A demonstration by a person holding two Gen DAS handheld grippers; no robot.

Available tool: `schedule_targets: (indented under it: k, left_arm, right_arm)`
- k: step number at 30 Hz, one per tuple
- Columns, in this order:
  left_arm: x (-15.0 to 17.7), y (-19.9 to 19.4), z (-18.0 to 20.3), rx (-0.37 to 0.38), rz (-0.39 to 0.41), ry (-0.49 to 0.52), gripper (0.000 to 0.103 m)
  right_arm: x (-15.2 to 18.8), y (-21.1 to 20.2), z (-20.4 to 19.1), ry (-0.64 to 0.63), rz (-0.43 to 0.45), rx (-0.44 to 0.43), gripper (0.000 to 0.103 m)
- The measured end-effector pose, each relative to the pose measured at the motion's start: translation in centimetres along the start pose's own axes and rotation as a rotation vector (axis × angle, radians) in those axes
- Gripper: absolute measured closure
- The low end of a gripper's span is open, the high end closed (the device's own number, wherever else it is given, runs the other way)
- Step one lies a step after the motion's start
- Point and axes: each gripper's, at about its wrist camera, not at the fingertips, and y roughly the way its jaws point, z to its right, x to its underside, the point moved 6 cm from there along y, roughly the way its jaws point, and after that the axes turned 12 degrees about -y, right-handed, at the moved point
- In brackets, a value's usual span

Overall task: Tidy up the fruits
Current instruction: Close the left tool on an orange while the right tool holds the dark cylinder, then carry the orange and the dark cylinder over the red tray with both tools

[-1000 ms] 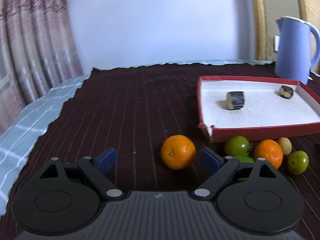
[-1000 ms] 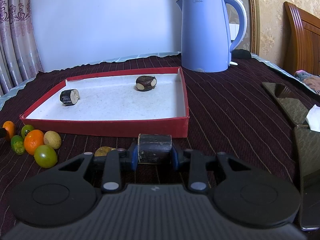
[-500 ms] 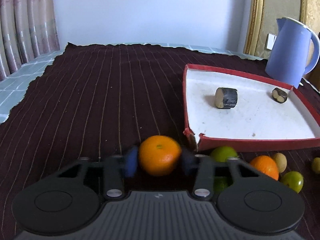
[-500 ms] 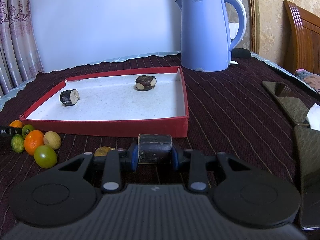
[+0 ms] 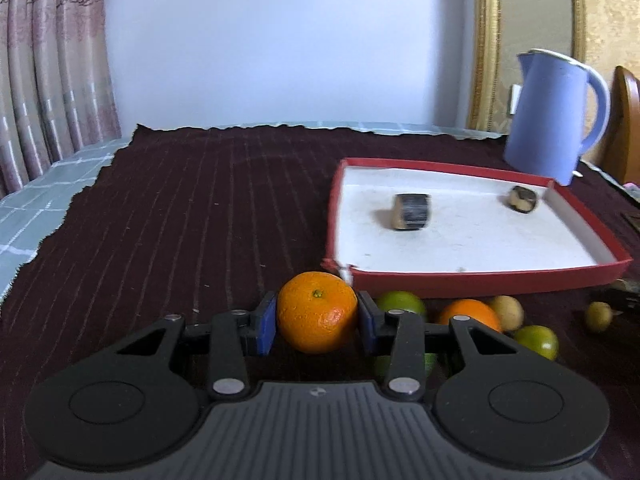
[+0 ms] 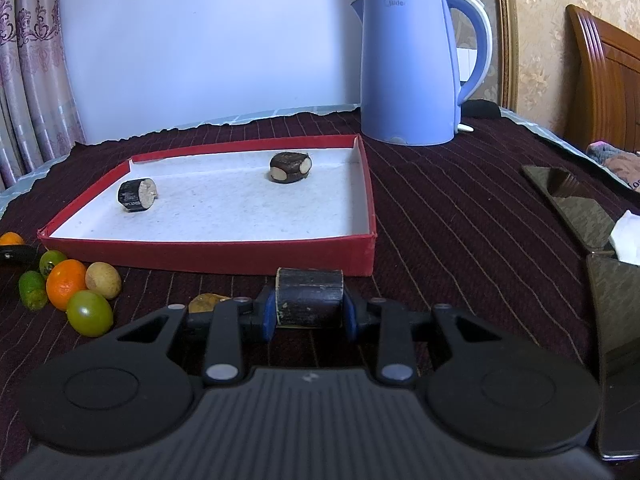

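My left gripper is shut on an orange, its blue pads pressing both sides, just in front of the near left corner of the red tray. My right gripper is shut on a dark sugarcane piece close to the tray's front wall. Two more dark sugarcane pieces lie on the tray's white floor. A cluster of loose fruit lies by the tray's front: a second orange, green fruits and a tan fruit.
A blue electric kettle stands behind the tray at the right. Dark flat slabs and a white tissue lie at the far right. The dark striped cloth covers the surface; curtains hang at the left.
The left gripper closed its jaws around the orange and now holds it a little higher, with the view swung toward the tray. The right gripper kept still on its sugarcane piece.
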Motion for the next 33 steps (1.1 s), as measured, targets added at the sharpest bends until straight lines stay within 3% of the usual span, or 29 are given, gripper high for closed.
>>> schedule_targets:
  k: [8,18,33]
  left_arm:
    - [0.8,-1.4,3.4,0.065,-0.011,-0.003,0.063]
    - [0.8,-1.0,8.3,0.057,0.015,0.045,0.063]
    - [0.3,0.2,10.0,0.014,0.026,0.082,0.063]
  right_arm:
    - [-0.3,-0.7,-0.4,-0.013,0.017,0.004,0.073]
    - [-2.3,-2.3,-2.6,-0.051,0.071,-0.027,0.073]
    - [-4.5,-2.0,-3.5,-0.094,0.092,-0.022,0.073]
